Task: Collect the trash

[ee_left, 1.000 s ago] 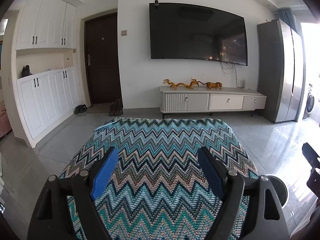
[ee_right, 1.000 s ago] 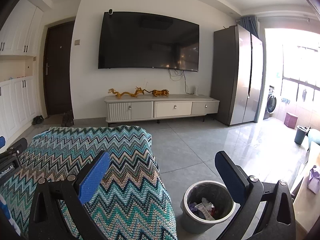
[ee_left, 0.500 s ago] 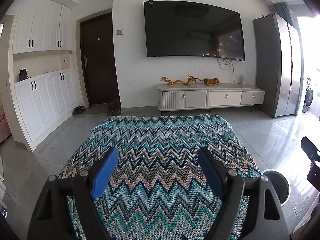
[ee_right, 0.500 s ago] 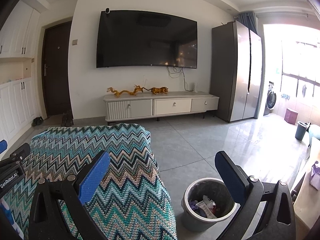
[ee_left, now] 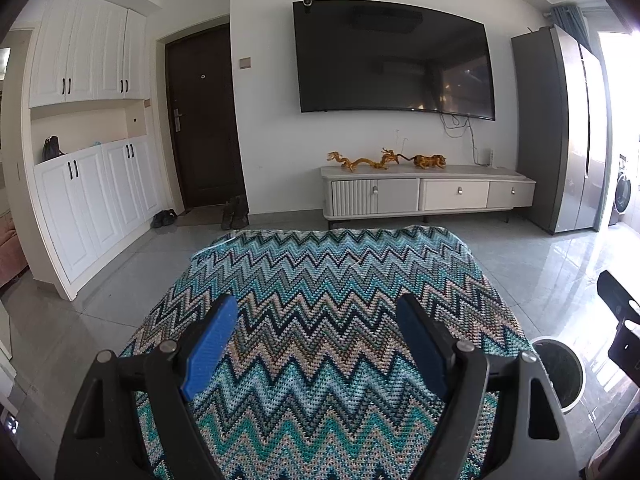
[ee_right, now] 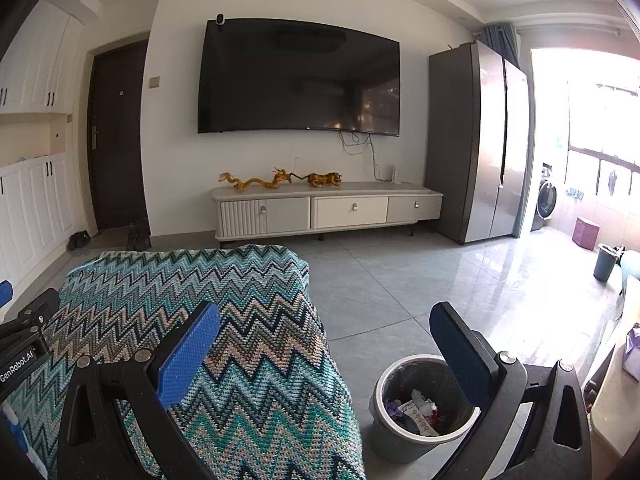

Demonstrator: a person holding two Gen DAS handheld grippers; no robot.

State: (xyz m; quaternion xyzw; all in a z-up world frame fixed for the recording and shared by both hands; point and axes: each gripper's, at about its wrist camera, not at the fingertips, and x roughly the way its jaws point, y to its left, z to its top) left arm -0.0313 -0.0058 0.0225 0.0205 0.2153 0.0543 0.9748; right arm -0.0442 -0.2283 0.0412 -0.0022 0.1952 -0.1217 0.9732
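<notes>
trash bin (ee_left: 560, 376): in my left view, lower right, my own finger covers part of its rim and I can't see inside.
bin contents (ee_right: 414, 410): crumpled scraps in my right view, too small to name.
my left gripper (ee_right: 24, 344): cut off at the left edge of the right view.
zigzag blanket (ee_left: 320, 320): runs off the bottom edge; what it covers is hidden.
small bin (ee_right: 606, 262): far right, contents unreadable.

A: We see our left gripper (ee_left: 316, 344) as matte black angular arms with silver screw heads and textured blue pads (ee_left: 208, 350).

B: We find the right gripper (ee_right: 324, 350) built alike. White "GenRobot.AI" lettering marks the left gripper's black body at the right view's left edge.
</notes>
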